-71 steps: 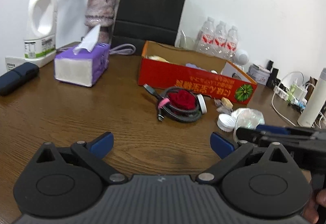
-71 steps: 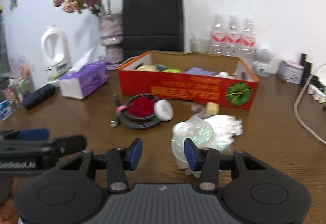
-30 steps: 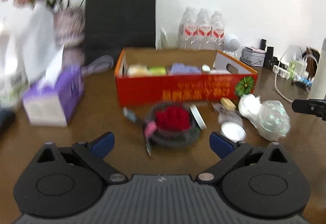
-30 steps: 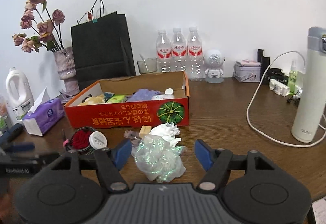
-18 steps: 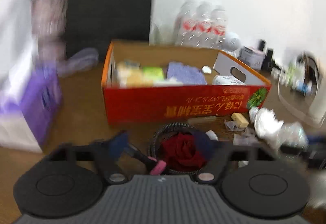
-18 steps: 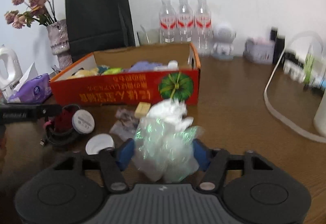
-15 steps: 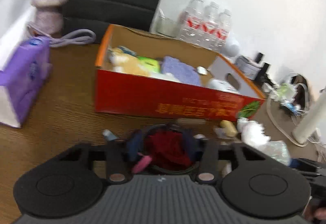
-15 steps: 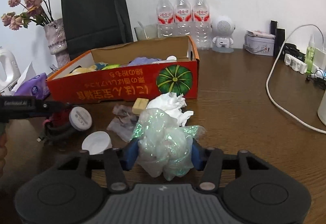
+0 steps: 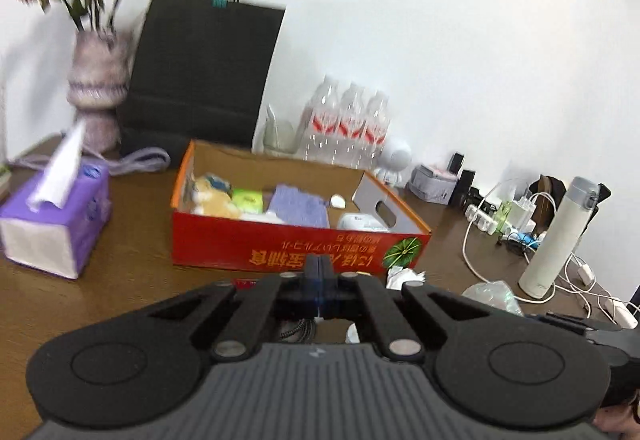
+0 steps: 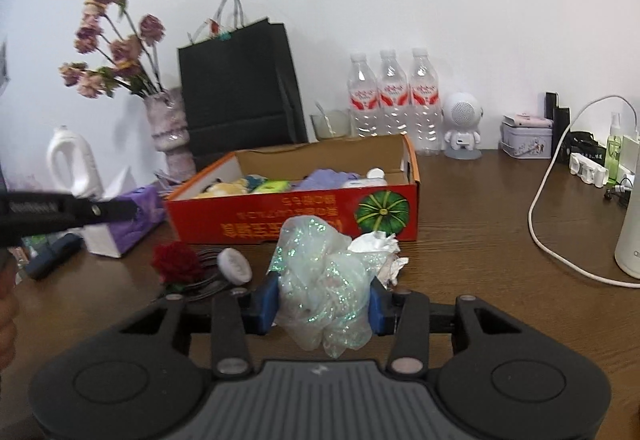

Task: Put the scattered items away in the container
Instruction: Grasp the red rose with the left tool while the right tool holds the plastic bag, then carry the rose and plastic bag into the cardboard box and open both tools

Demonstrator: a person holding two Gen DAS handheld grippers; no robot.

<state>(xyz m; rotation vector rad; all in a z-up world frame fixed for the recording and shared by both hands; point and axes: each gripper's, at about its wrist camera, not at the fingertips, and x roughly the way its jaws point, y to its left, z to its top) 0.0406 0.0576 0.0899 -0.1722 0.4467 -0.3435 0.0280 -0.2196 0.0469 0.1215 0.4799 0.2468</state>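
R tongs [image 10: 323, 302] closing, pads pressed on glittery plastic bag [image 10: 324, 280], held just above desk [image 10: 500, 240]. L tongs [image 9: 319, 272] fully closed; nothing seen between pads. Red rose [image 10: 176, 263] on coiled cable [image 10: 208, 276] w/ white cap [image 10: 235, 266] near red box [image 10: 296, 220]; box part-filled.

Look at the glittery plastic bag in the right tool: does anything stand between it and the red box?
Nothing visible blocks it. The glittery plastic bag sits between the closing right tool, and only bare table and a crumpled tissue lie before the red box.
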